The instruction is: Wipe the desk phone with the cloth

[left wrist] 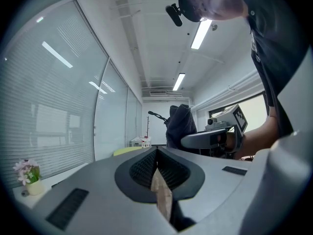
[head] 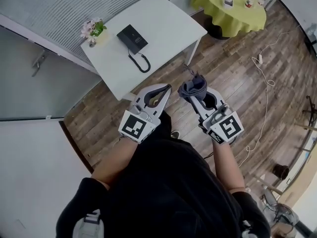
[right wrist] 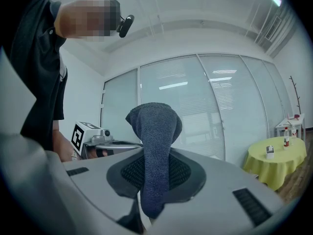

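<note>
The black desk phone (head: 132, 37) lies on the white desk (head: 168, 24) with its coiled cord (head: 141, 62) trailing toward the near edge. Both grippers hover over the wooden floor, short of the desk and well apart from the phone. My right gripper (head: 192, 94) is shut on a dark blue-grey cloth (head: 193, 86) that stands bunched above its jaws (right wrist: 155, 126). My left gripper (head: 163, 92) is beside it, shut with nothing between its jaws (left wrist: 157, 166). From the left gripper view the cloth (left wrist: 180, 125) shows to the right.
A small pot of pink flowers (head: 93, 30) stands at the desk's left corner. A round yellow-green table (head: 233, 6) with small items is at the back right. A white cable and power strip (head: 260, 59) lie on the floor. A glass wall with blinds (head: 74, 4) runs behind the desk.
</note>
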Demonstrator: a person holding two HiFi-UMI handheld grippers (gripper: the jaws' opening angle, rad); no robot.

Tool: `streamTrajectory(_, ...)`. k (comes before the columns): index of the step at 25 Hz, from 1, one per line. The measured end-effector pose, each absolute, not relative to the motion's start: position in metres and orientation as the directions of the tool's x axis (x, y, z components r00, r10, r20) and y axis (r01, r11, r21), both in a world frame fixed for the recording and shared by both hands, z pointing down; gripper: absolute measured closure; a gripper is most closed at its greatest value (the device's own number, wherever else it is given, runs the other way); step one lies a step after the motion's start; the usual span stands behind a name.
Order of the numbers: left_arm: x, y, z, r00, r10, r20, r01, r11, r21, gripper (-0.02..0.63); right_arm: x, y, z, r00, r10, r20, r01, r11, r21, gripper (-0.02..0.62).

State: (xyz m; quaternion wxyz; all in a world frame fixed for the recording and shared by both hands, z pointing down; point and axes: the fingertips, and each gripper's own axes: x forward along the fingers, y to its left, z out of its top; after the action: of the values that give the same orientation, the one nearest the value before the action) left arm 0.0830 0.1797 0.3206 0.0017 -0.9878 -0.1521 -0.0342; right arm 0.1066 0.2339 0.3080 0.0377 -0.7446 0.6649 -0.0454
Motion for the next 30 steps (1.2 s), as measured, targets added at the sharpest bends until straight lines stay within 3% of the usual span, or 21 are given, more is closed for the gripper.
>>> streamTrajectory(14, 0.163, 0.039, 0.333, 0.981, 0.188, 0.054, 0.187, -0.982, 0.031, 0.597, 0.192, 0.078, 0.315, -0.046, -0.995, 0.093, -0.996, 0.039, -0.077, 0.518)
streamTrajectory(30, 0.194, -0.109, 0.355, 0.995, -0.013, 0.096, -0.018, -0.998, 0.053, 0.597, 0.237, -0.061, 0.34, -0.201, -0.965, 0.17, -0.978, 0.189, -0.088, 0.518)
